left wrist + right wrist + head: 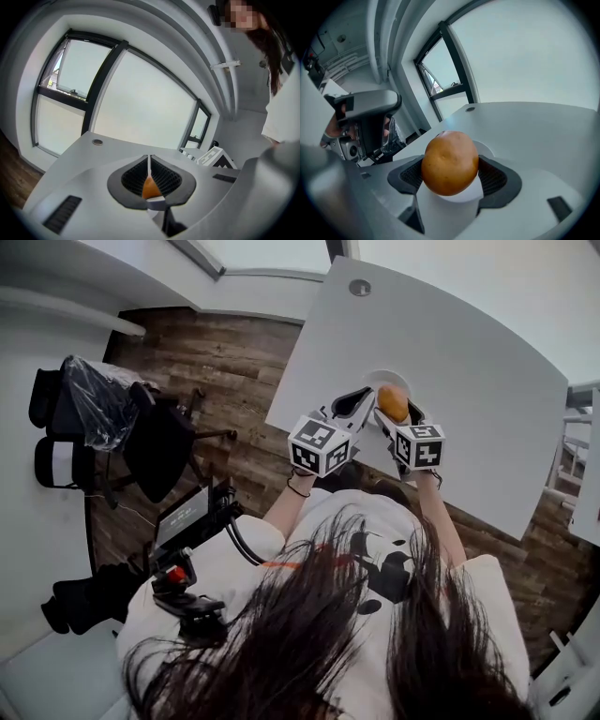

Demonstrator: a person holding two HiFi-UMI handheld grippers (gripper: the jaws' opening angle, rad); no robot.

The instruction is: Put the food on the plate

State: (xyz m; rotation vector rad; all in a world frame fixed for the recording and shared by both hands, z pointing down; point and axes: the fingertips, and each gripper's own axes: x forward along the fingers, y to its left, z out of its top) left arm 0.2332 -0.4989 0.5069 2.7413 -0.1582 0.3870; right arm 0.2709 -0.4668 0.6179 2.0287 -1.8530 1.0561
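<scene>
Clamping the orange food [450, 161], the right gripper [451, 172] jaws hold it over the plate [380, 380] on the surface [469, 362], looks ready to set down. Meanwhile the left gripper [149, 164] jaws are pressed together, empty, just beside it.

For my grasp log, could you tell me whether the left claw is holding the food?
No, the left claw is shut and empty; the food sits in the right claw.
</scene>
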